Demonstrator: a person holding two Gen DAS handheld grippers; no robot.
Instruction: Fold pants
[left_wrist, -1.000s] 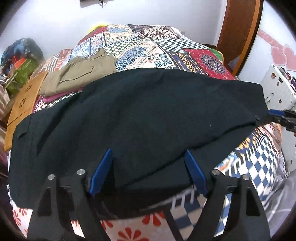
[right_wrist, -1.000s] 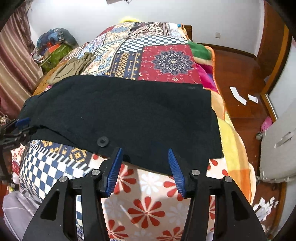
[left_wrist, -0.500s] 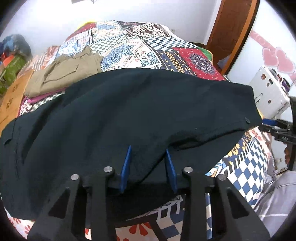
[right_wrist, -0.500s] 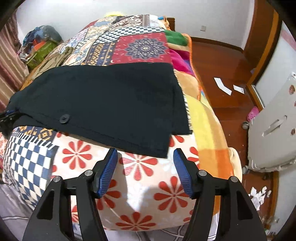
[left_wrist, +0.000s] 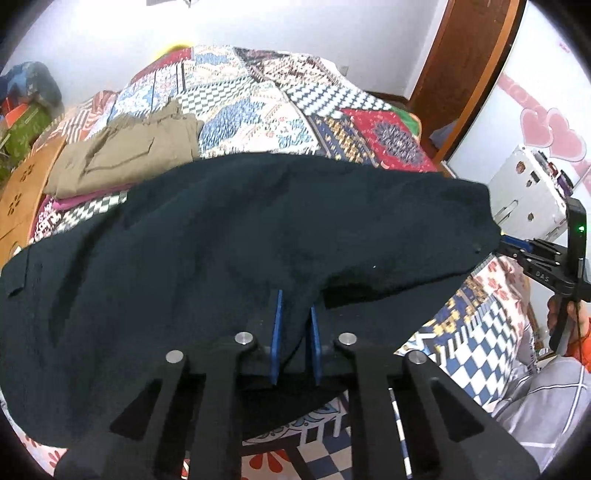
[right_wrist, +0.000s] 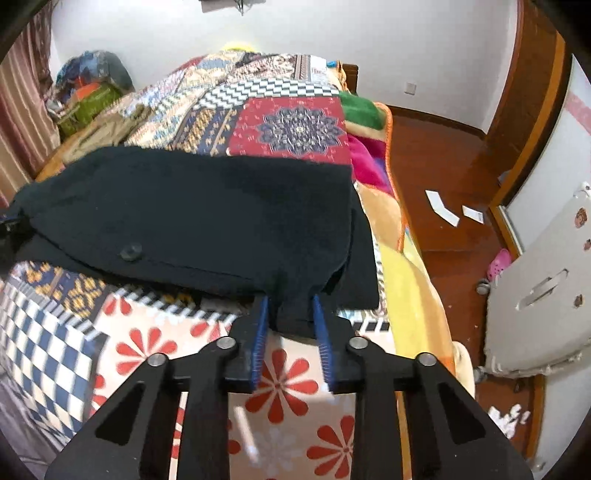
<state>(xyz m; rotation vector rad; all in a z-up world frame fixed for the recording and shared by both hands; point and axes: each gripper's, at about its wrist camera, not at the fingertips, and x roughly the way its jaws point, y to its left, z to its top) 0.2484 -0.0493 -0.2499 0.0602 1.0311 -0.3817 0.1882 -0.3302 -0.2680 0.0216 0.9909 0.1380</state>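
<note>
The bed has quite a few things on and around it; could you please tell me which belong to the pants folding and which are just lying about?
Job:
- black pants
- left gripper, shut on their near edge
- right gripper, closing on their hem

Lying about:
- folded khaki garment
- patchwork blanket
- white suitcase
- paper scraps

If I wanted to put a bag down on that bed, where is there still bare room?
Free: the patchwork bedspread beyond the black pants, right of the folded khaki garment, back to the wall. The red medallion patch is bare too. Crowded: the near edge, where the left gripper and right gripper pinch the pants.
</note>
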